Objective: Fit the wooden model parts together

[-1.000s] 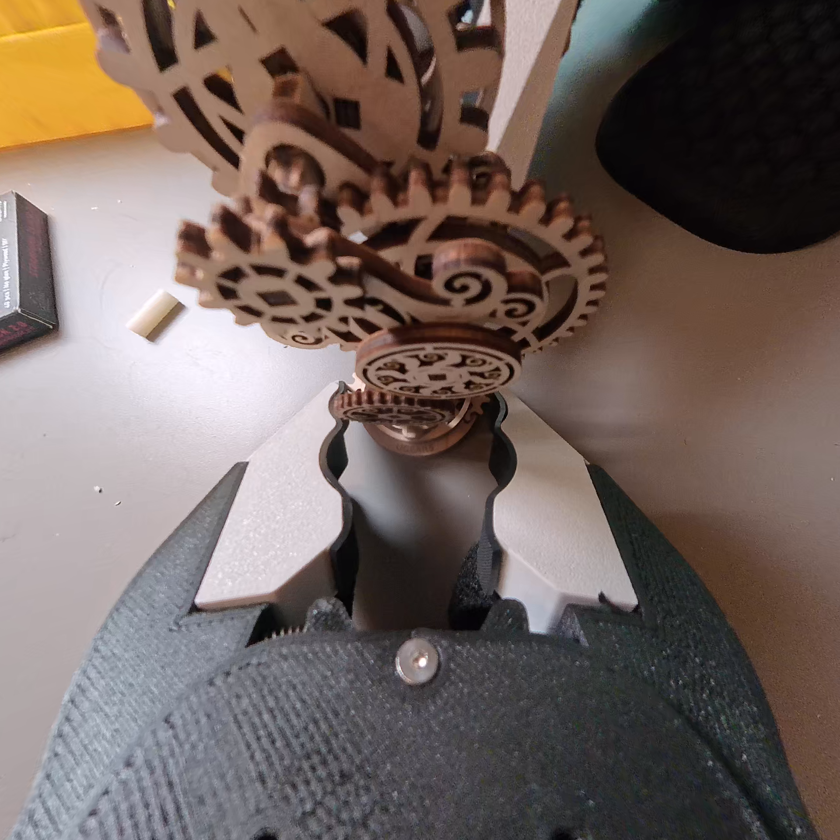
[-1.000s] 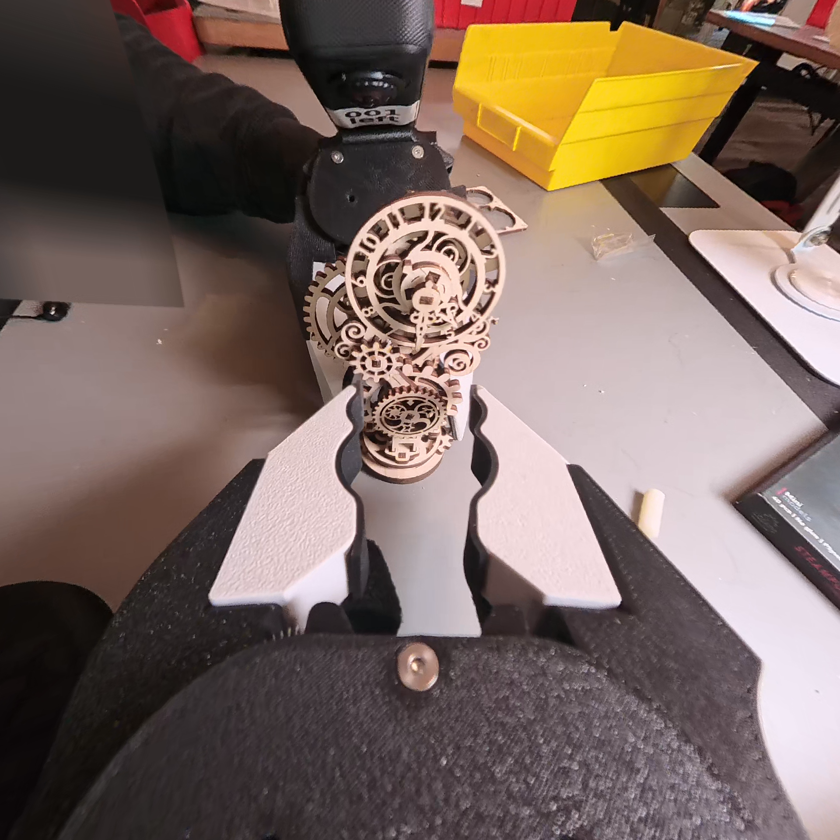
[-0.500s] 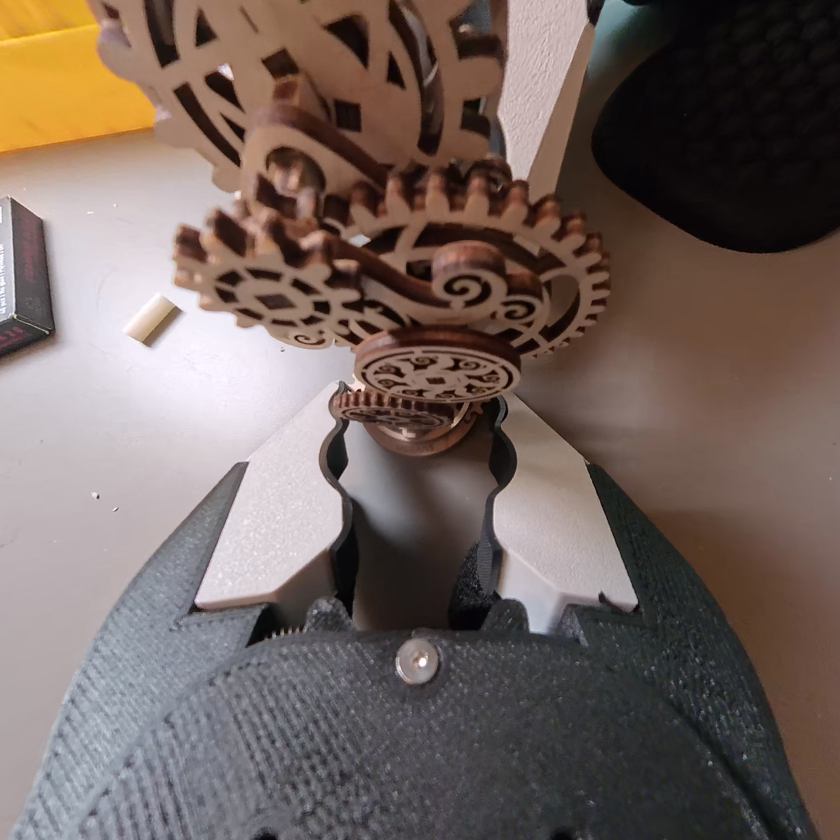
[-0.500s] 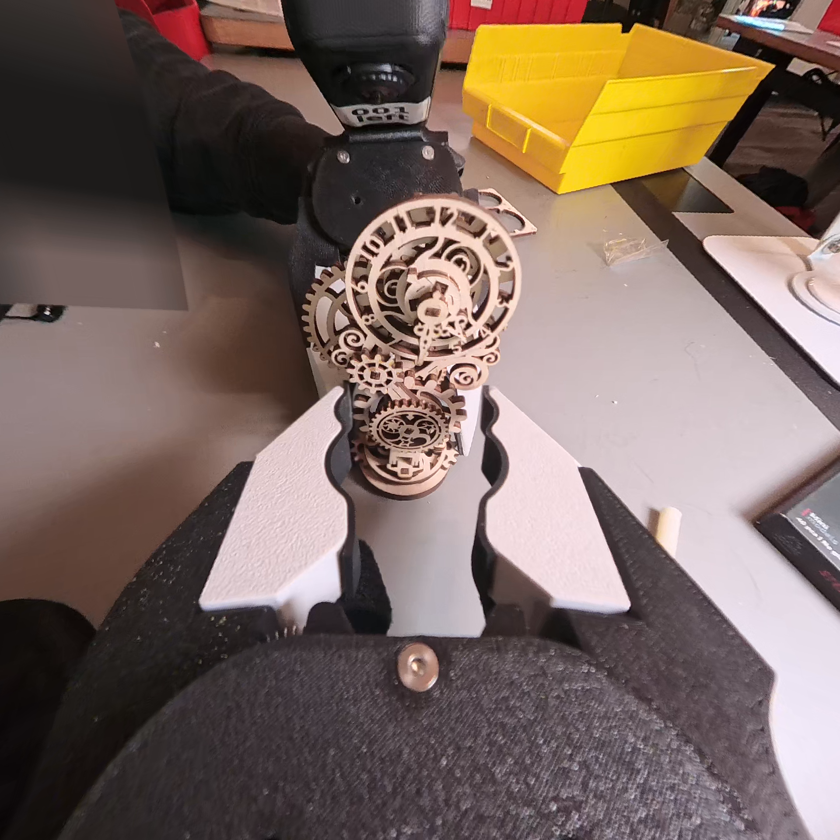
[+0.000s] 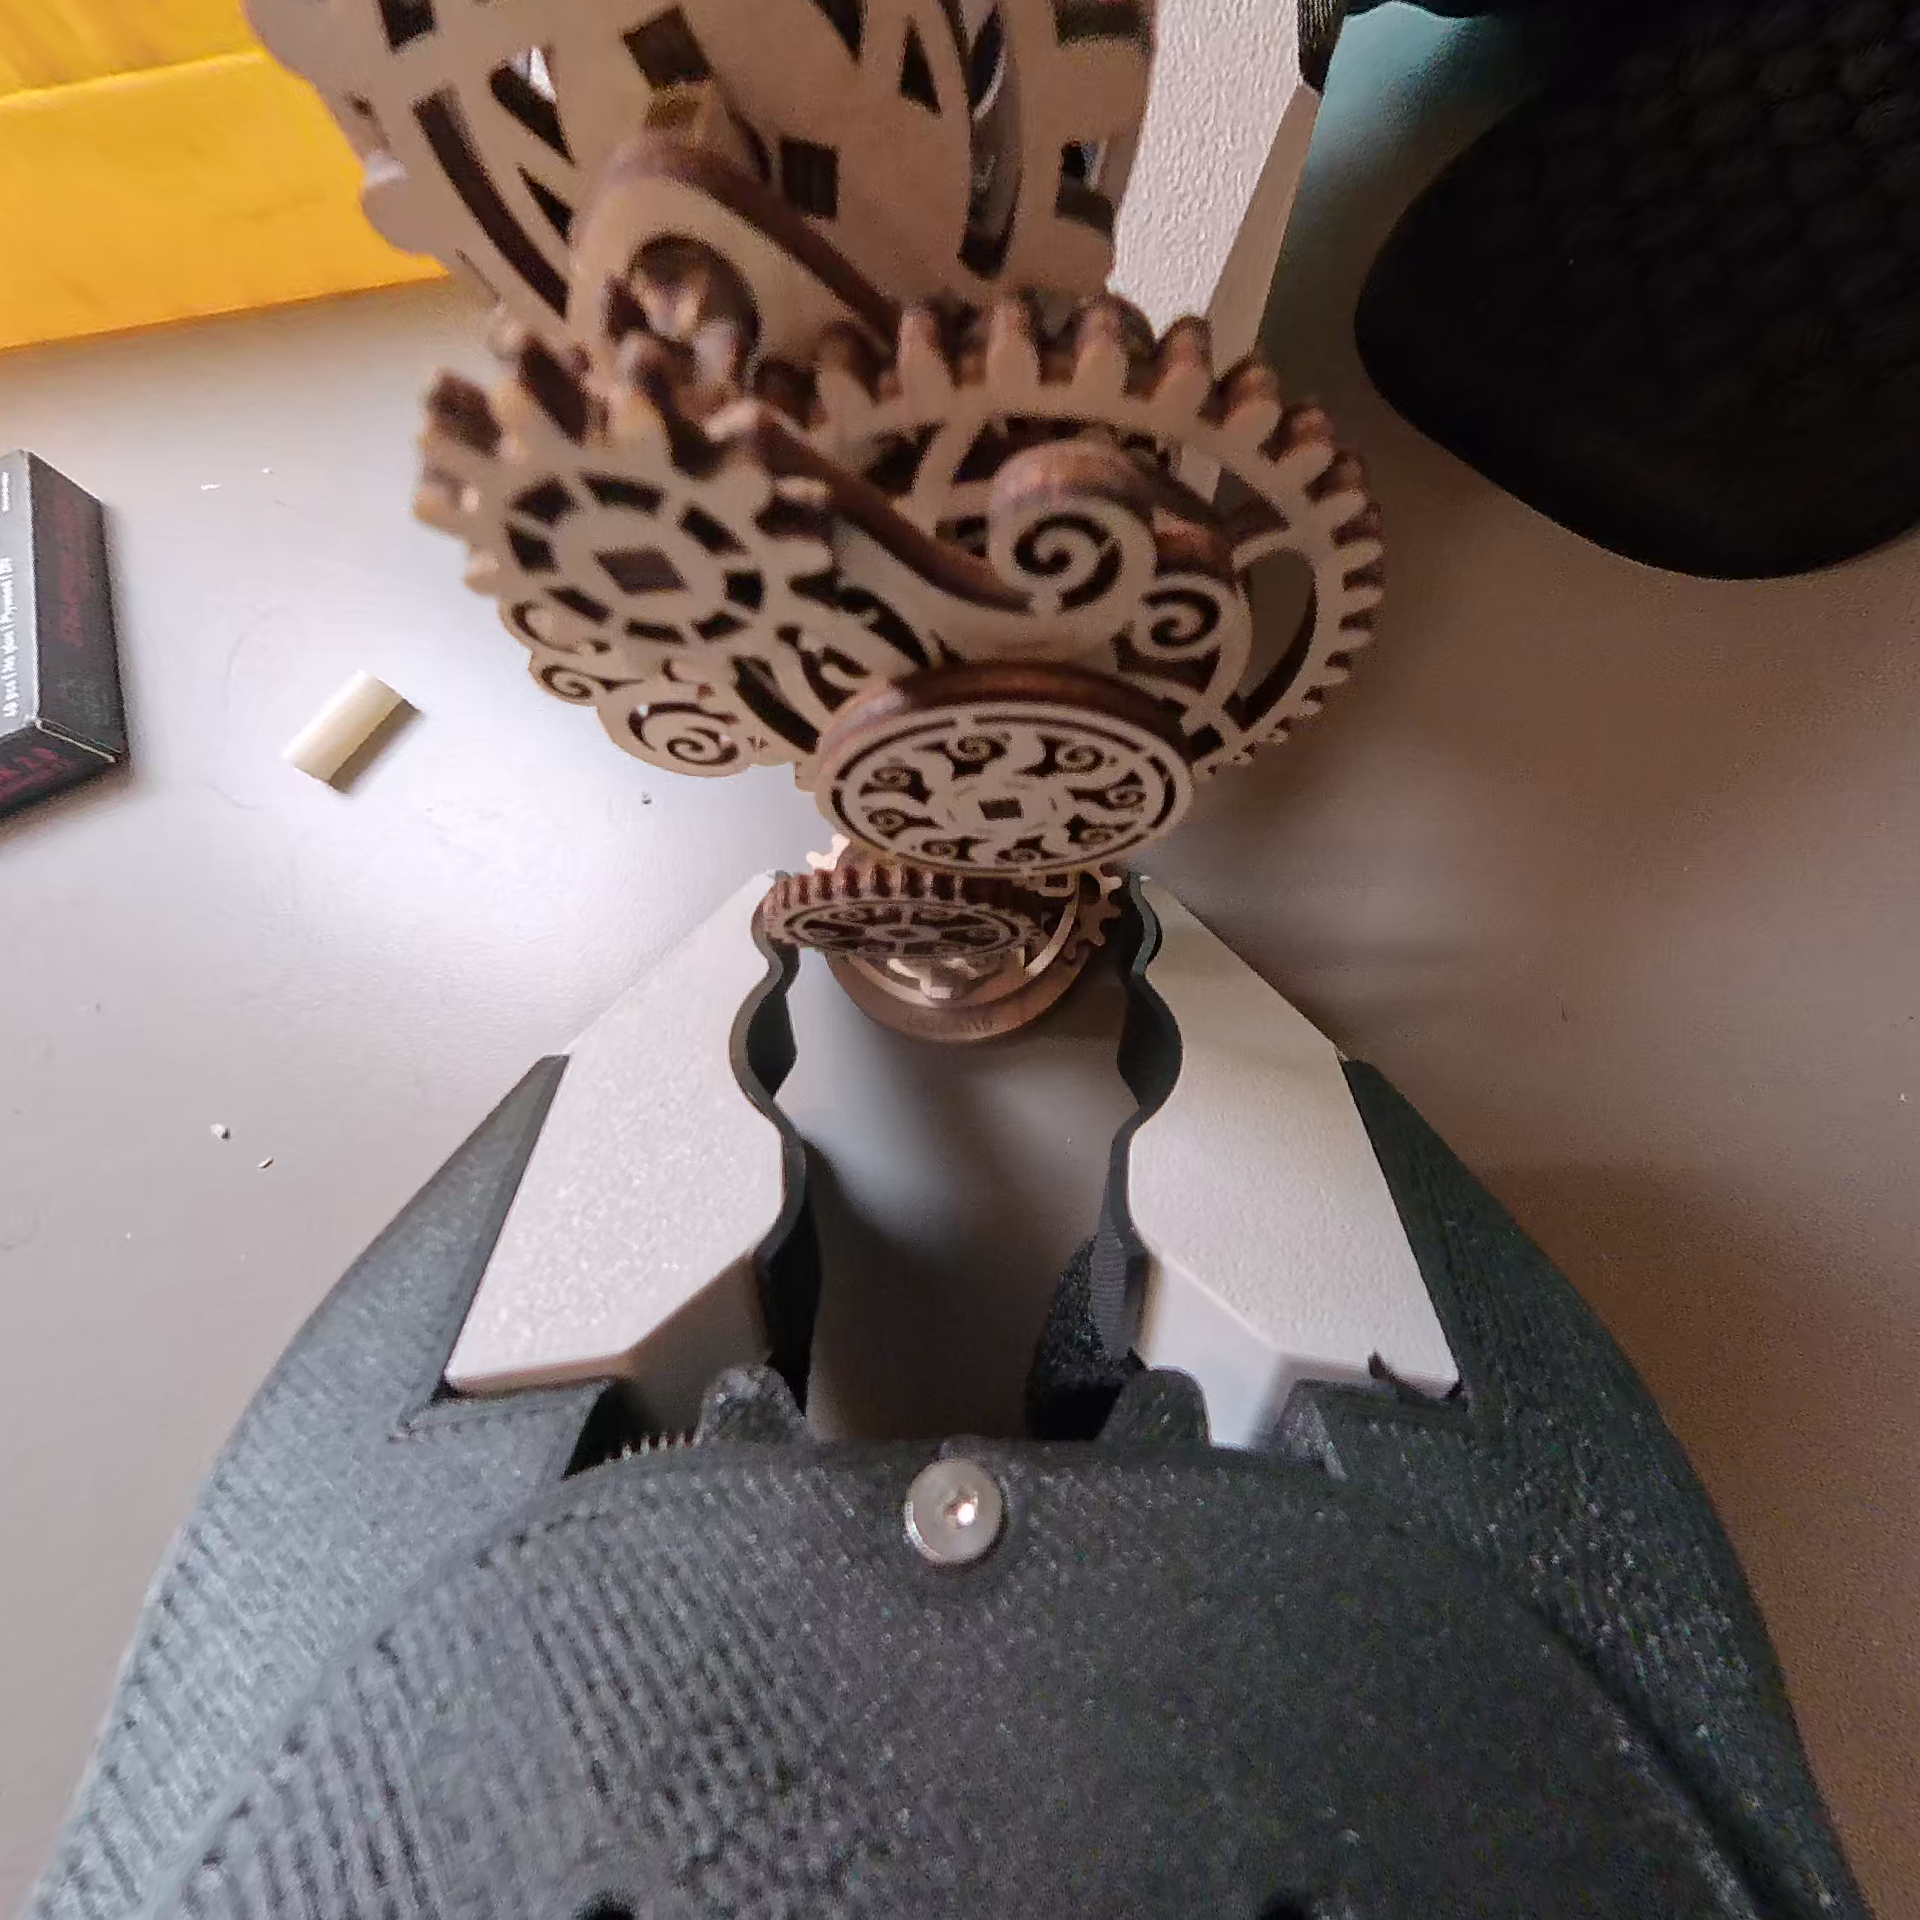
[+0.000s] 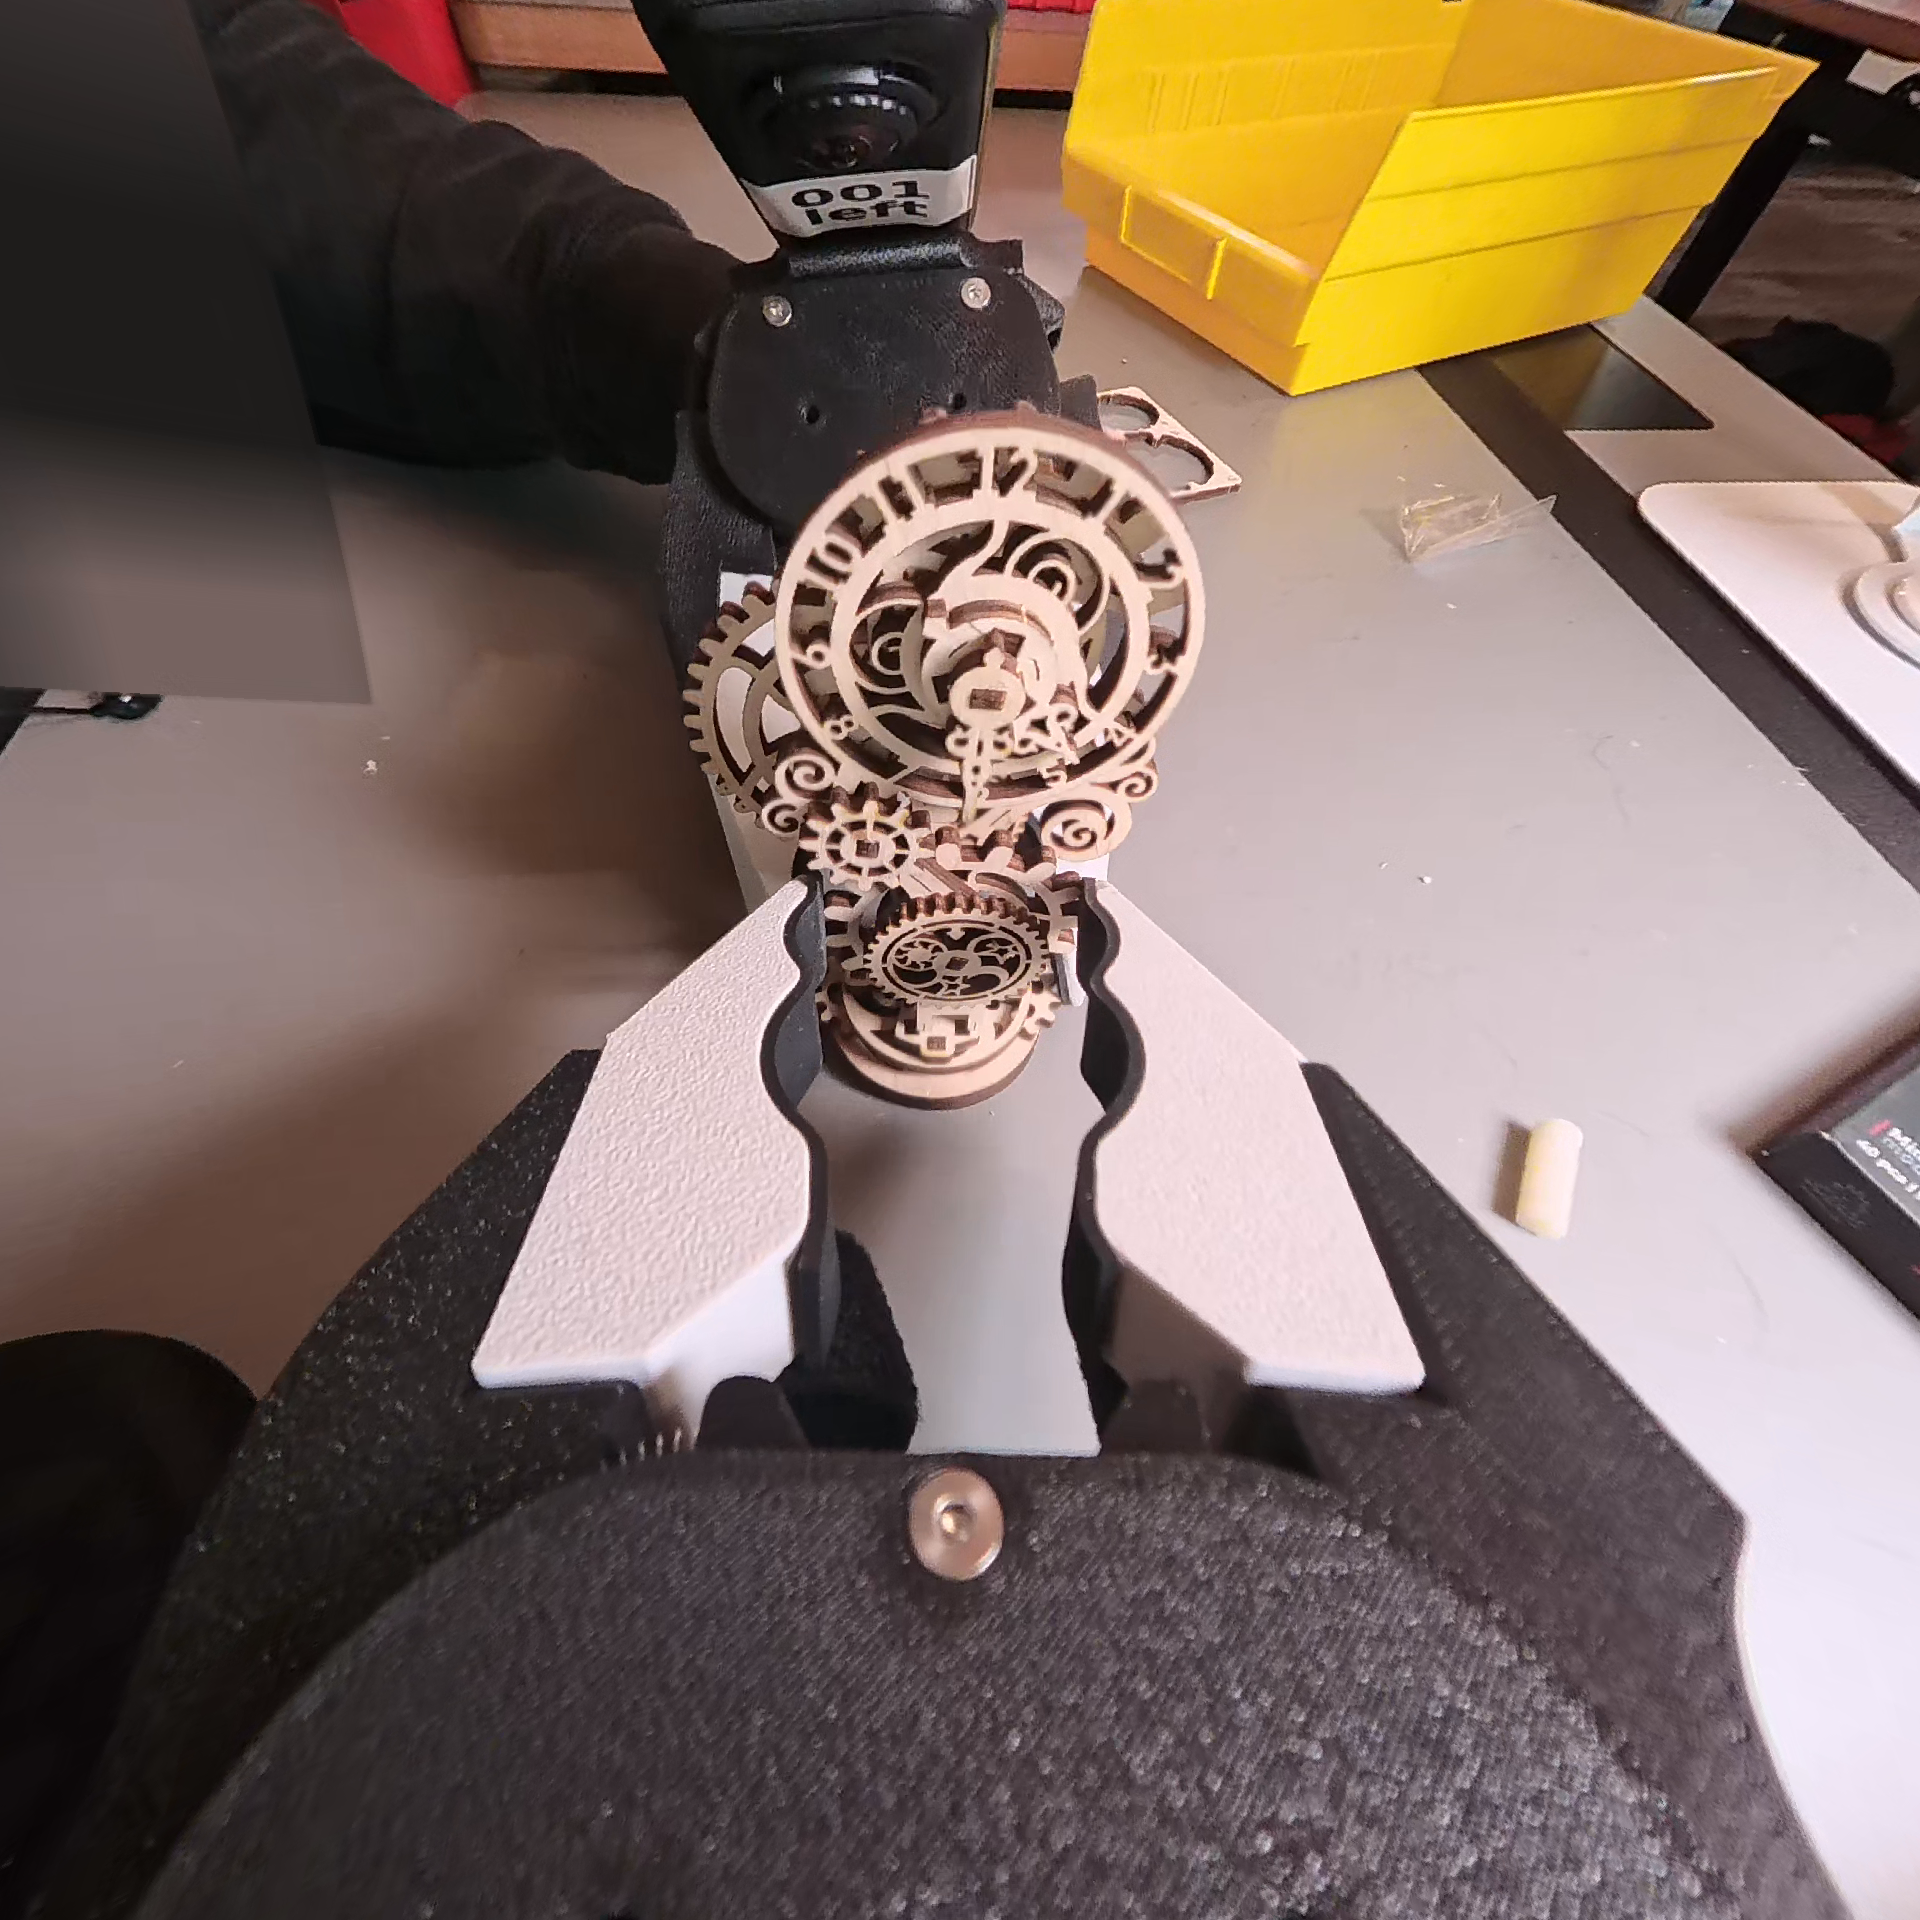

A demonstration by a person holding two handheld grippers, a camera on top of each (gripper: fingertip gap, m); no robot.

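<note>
Right hand-held gripper: nearest the lens, and here's the news: its jaws stood wider half a second back and have now come in again, so the dark pads sit tight against the bottom gear cluster on both sides, a fresh grip by the look of it
Wooden clock model: upright, round base low over the table, though whether it touches I cannot tell; the dial faces the right gripper, with a big gear peeking out behind
Left hand-held gripper: coming in from the far side, unchanged over the last second, fingertips closed on the same low gears from the back, with a toothed wheel against each pad
What that means: I'd judge the right one has simply shifted its hold; with both ends clamped low the model is steadied, and the step looks like seating or pressing parts home, late in the build
Watch out: thin laser-cut teeth sit right at the pads, so a hard squeeze could snap one
Beside it: a small cream stick and a black box lie off to the right, well apart
Farther back: a dark sleeve and a yellow bin
</note>
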